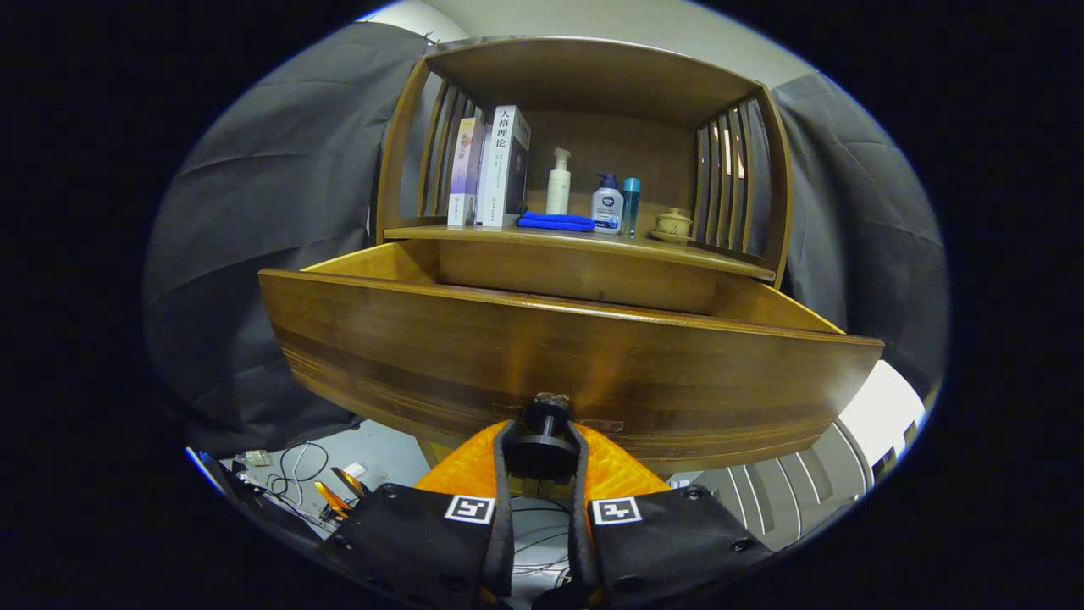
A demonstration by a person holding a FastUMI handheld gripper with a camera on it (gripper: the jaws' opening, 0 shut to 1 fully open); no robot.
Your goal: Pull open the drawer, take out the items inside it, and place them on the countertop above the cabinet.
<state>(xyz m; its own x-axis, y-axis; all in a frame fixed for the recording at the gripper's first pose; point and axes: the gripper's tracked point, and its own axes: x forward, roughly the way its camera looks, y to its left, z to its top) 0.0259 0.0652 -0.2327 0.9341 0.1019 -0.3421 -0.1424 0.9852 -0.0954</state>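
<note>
Fingers point(506, 474) of the gripper point(542, 445) are seen clenched from both sides on the dark round knob point(543, 436) of the drawer point(559, 356), the knob being held between them at the lower middle of the wooden drawer front. The drawer is drawn well out of the cabinet point(584, 169), so that its front panel stands close before the gripper and its side walls are seen running back to the cabinet body. The inside of the drawer is hidden behind the tall front panel, and what lies in it cannot be told. Above the drawer, the countertop point(677, 250) is formed by the shelf of the cabinet, which is enclosed by slatted wooden sides and a wooden top. On that countertop two books point(491, 169) are stood upright at the left, touching one another. Just beside them a folded blue cloth point(556, 222) is laid flat, and behind it a white pump bottle point(558, 182) is stood. Next along, a smaller pump bottle with a blue cap point(607, 205) and a slim blue bottle point(631, 203) are placed close together, and near the slatted right side a small lidded cup on a saucer point(673, 225) is set. Below and left of the drawer, cables point(296, 470) are strewn on the pale floor point(381, 449), and the cabinet is flanked on both sides by dark cloth point(271, 254).
</note>
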